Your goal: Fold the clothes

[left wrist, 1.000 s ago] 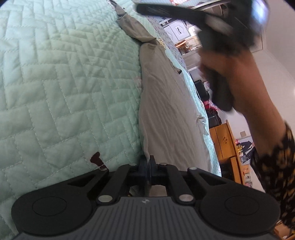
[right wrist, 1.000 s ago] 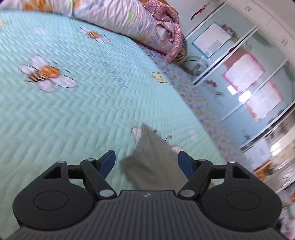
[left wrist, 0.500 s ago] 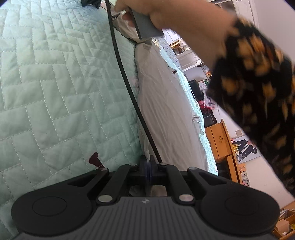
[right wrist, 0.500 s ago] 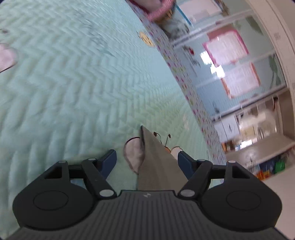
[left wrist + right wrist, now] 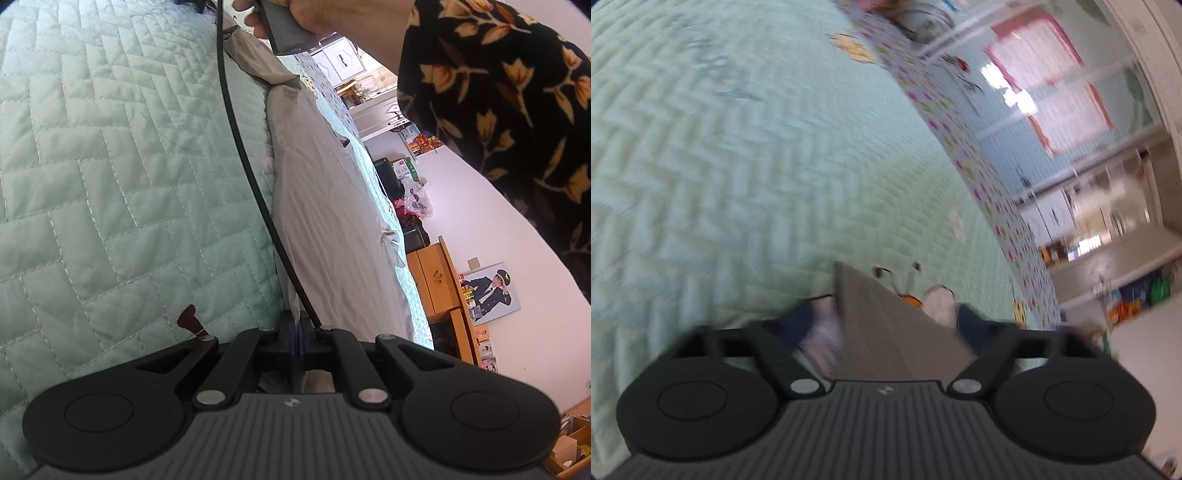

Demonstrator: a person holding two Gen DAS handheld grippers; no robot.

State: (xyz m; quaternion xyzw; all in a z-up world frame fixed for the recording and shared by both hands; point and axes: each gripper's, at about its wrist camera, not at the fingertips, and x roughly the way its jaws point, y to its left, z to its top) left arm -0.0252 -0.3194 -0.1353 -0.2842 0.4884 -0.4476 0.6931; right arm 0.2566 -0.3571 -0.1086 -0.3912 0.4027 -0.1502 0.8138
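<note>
While the near end is pinned: the left claw (image 5: 295, 332), at the bottom centre of its frame, is clenched on the near edge of the grey garment (image 5: 332, 221), apparently to anchor it so the cloth stays taut for folding.
Garment, left view: it lies flat along the bed, running from bottom centre up to the top centre of the frame, close to the right edge of the green quilt (image 5: 110, 184).
Cable: a black cable (image 5: 240, 129) arcs from the left claw up to the top of the frame, crossing the quilt beside the cloth.
Far end, left view: a hand (image 5: 332, 14) in a floral sleeve (image 5: 498, 92) grips a tool handle at the top, right over the garment's far end.
Right claw (image 5: 882, 321): at the lower centre of its frame, its jaws have just been closing, with the garment's pointed far corner (image 5: 886, 325) between them; the picture is smeared, so whether the pads press the cloth yet I cannot tell.
Why this hold: one end anchored and the other being taken looks like preparation to carry the far end toward the near one.
Beyond: quilt with a bee print (image 5: 923, 295) just behind the corner, then cupboards at the right of the frame.
</note>
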